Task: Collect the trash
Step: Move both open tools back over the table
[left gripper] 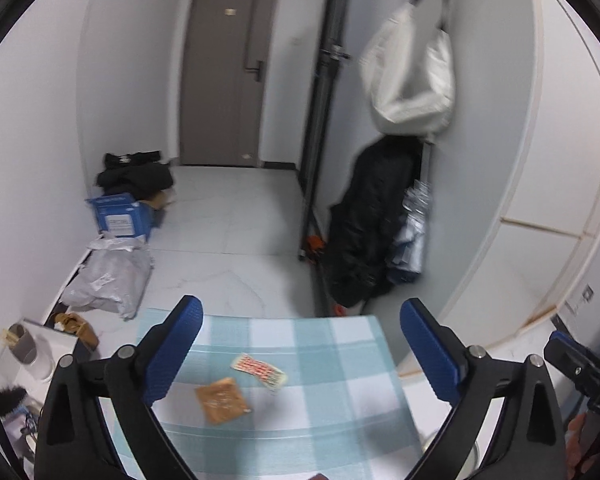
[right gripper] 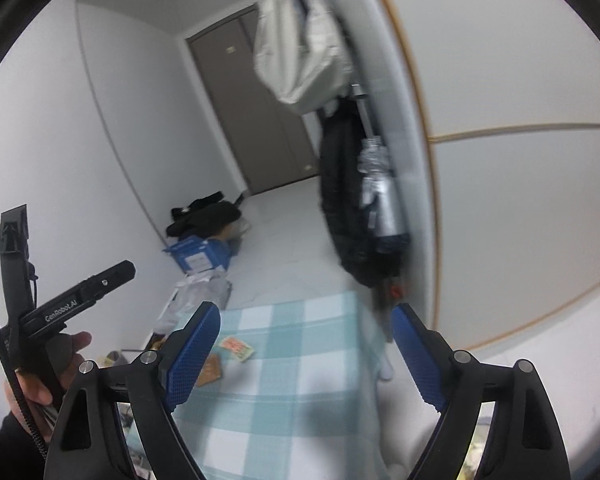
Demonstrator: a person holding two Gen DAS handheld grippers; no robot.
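Two pieces of trash lie on a table covered with a blue-and-white checked cloth point(left gripper: 320, 360): a flat brown wrapper point(left gripper: 221, 400) and a red-and-white printed wrapper point(left gripper: 260, 371). My left gripper point(left gripper: 300, 344) hangs above the cloth, open wide, nothing between its blue pads; the wrappers lie below and between its fingers. In the right wrist view the same cloth point(right gripper: 300, 380) shows the red-and-white wrapper point(right gripper: 237, 348) and the brown wrapper point(right gripper: 211, 370), partly hidden by the left finger. My right gripper point(right gripper: 306, 356) is open and empty above the cloth.
A hand point(right gripper: 46, 376) holds the other gripper's handle at the left. On the floor by the left wall lie a grey mailing bag point(left gripper: 108, 276), a blue box point(left gripper: 118, 214) and dark clothes point(left gripper: 136, 174). A white bag point(left gripper: 410, 72) and black coat point(left gripper: 368, 220) hang by the right wall. A brown door point(left gripper: 228, 76) stands behind.
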